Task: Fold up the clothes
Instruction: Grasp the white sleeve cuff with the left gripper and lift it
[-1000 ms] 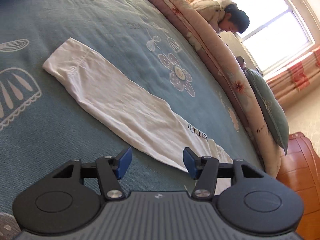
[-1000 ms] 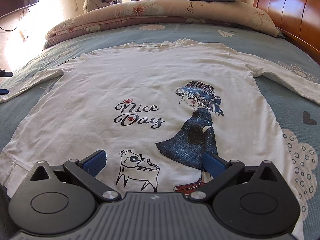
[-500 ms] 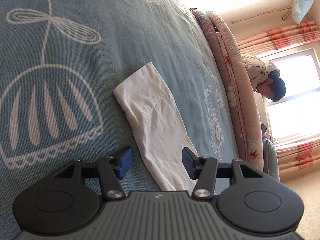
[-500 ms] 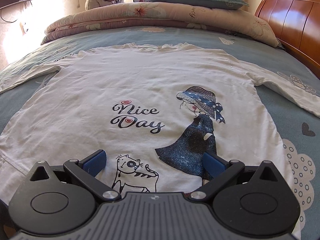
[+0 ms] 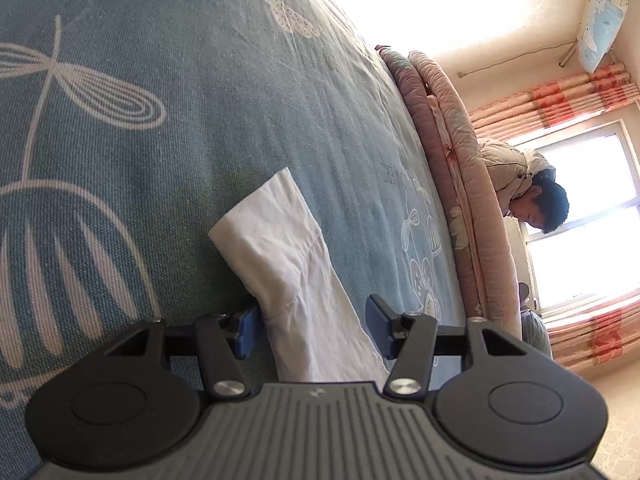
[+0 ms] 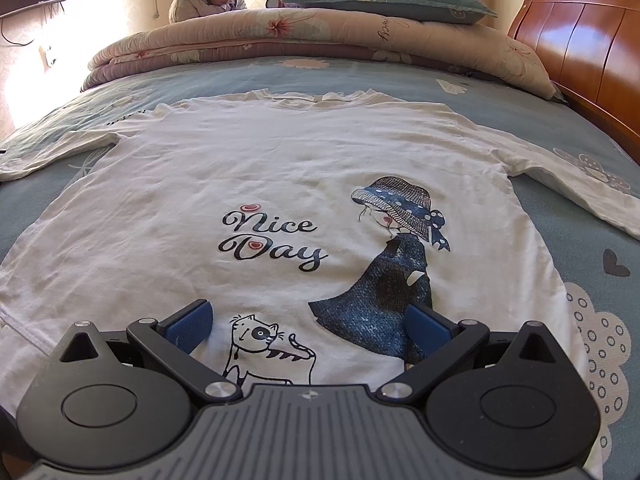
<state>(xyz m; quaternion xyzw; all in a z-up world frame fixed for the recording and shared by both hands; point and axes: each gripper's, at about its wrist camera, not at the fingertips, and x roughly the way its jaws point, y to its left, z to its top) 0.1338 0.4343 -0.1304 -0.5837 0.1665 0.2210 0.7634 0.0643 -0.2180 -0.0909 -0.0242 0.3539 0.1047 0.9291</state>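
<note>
Left gripper (image 5: 312,326): jaws spread, nothing pinched, now straddling the sleeve (image 5: 288,256) near its cuff, lower and closer than a second ago (looks lined up to grasp and fold the sleeve inward). Right gripper (image 6: 310,326): jaws spread wide, unmoved over the hem of the shirt (image 6: 280,184), which lies flat on the bed (image 5: 160,120). Bare cover around the cuff; rolled quilt (image 6: 304,36) well apart.

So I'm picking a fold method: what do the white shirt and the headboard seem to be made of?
White shirt: looks like soft, matte cotton knit; it lies limp with fine wrinkles, though the fibre is a guess. Headboard: reddish wood with a glossy varnish, showing panel grooves and bright reflections.
</note>
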